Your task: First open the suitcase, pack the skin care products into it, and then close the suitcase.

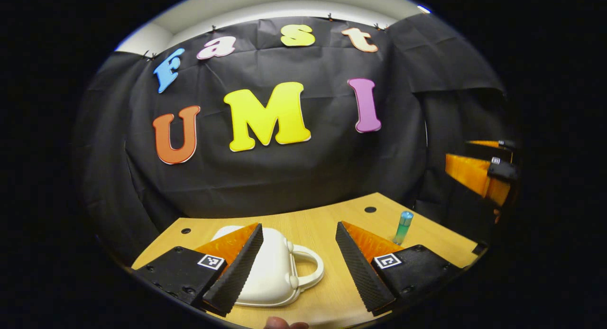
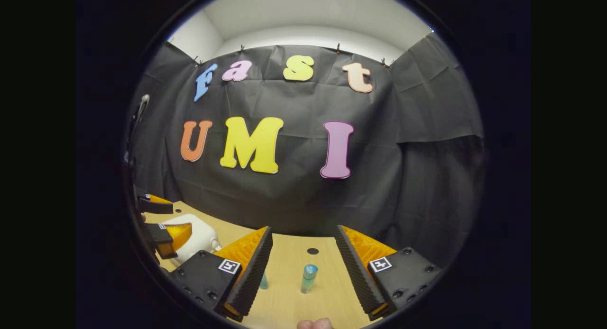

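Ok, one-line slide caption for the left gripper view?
Open left gripper above the closed white suitcase on the table, a bottle standing to its right.

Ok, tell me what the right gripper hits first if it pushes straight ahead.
Probably the small teal bottle, standing upright on the table between the open right gripper fingers; depth is unclear.

A light wooden table (image 1: 317, 227) with round holes stands before the black cloth wall (image 1: 303, 177).
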